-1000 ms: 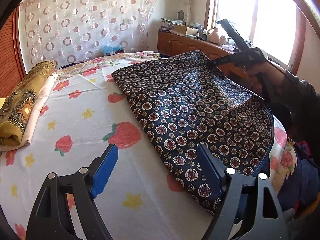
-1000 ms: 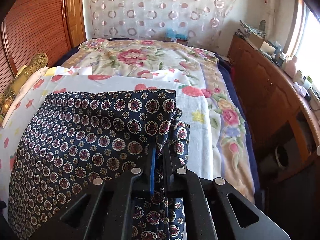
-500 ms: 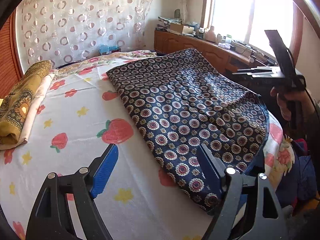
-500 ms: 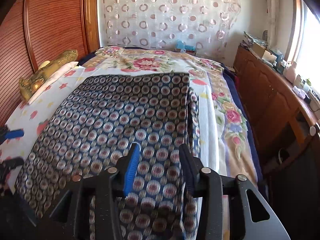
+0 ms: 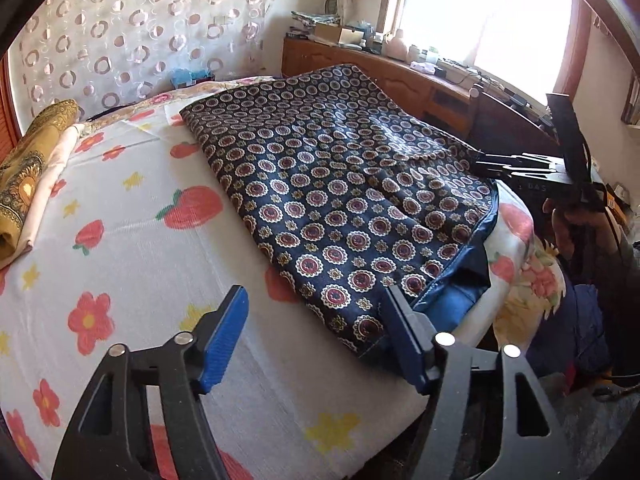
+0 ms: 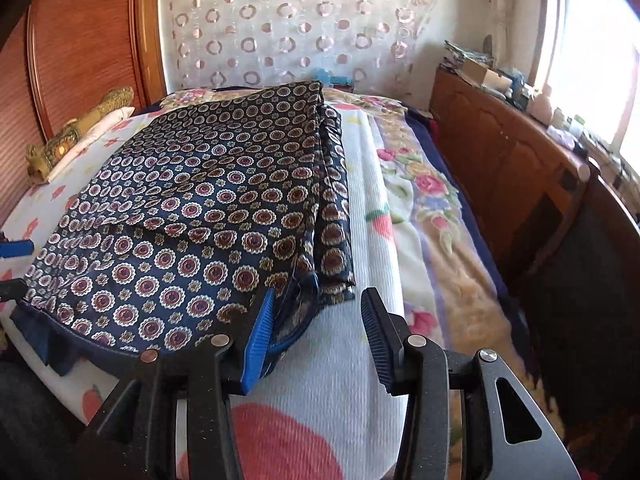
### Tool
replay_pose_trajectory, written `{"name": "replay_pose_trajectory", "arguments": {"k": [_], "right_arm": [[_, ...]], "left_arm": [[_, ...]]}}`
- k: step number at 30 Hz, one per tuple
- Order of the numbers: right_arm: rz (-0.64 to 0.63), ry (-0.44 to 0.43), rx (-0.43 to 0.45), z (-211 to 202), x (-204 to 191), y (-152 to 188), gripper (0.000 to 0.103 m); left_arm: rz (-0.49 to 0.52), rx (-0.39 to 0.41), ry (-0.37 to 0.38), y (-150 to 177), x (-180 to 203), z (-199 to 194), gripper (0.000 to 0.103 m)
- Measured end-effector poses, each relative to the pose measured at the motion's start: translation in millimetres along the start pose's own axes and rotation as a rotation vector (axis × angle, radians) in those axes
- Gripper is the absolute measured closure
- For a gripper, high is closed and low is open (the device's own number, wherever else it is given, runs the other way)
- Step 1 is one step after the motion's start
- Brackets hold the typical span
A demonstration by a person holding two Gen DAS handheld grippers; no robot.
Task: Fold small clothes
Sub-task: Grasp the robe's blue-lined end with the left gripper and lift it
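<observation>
**Both grippers apart at the near hem of the garment**

Nearest us, our left gripper [image 5: 314, 322] has just been narrowing, its fingers still spread, nothing between them. Our right gripper [image 6: 318, 314] stands parted beside the hem corner, gripping nothing. The navy satin garment with red-and-gold medallions [image 5: 340, 184] lies flat on the white strawberry-print bedsheet [image 5: 132, 248]. Farther off hangs a sheer circle-patterned curtain [image 6: 288, 28].

You've got silky, faintly glossy patterned cloth [image 6: 192, 216] lying on a ribbed, matt strawberry sheet [image 6: 360, 360]; beside you, that varnished wooden cabinet [image 6: 500, 152] gleams.
</observation>
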State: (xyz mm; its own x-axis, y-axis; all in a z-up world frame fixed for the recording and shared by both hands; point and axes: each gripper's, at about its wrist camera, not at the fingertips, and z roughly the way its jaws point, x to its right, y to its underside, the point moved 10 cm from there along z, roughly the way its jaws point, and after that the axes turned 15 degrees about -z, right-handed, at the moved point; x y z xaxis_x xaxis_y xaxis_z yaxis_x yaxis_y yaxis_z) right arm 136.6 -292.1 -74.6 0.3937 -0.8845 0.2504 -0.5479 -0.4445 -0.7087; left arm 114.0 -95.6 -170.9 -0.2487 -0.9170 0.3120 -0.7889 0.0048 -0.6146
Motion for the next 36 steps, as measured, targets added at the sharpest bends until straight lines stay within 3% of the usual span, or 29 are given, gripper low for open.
{"name": "replay_pose_trajectory", "arguments": {"k": [3, 10, 16, 19, 20, 21, 23, 31, 36], "right_arm": [[0.013, -0.003, 0.012, -11, 0, 9, 0.057], [-0.008, 0.02, 0.031, -30, 1, 7, 0.057], [-0.041, -0.003, 0.077, -54, -14, 5, 0.053], [-0.065, -0.025, 0.103, -65, -25, 5, 0.05], [-0.085, -0.027, 0.115, -68, -30, 4, 0.049], [-0.097, -0.032, 0.12, -70, -33, 5, 0.049], [-0.108, -0.053, 0.105, -67, -40, 9, 0.049], [-0.222, -0.093, 0.15, -80, -75, 7, 0.048], [-0.262, -0.107, 0.152, -75, -79, 7, 0.048]], "left_arm": [[-0.001, -0.019, 0.011, 5, 2, 0, 0.043], [0.022, -0.05, 0.019, 16, 7, -1, 0.043], [0.043, -0.07, 0.06, 19, 15, -1, 0.063], [0.063, -0.081, 0.087, 20, 21, 0, 0.077], [0.064, -0.081, 0.091, 19, 22, 0, 0.086], [0.065, -0.069, 0.092, 17, 23, -2, 0.093], [0.061, -0.031, 0.111, 6, 27, -11, 0.095], [0.068, 0.133, 0.093, -58, 36, -38, 0.096], [0.063, 0.171, 0.088, -84, 39, -38, 0.096]]}}
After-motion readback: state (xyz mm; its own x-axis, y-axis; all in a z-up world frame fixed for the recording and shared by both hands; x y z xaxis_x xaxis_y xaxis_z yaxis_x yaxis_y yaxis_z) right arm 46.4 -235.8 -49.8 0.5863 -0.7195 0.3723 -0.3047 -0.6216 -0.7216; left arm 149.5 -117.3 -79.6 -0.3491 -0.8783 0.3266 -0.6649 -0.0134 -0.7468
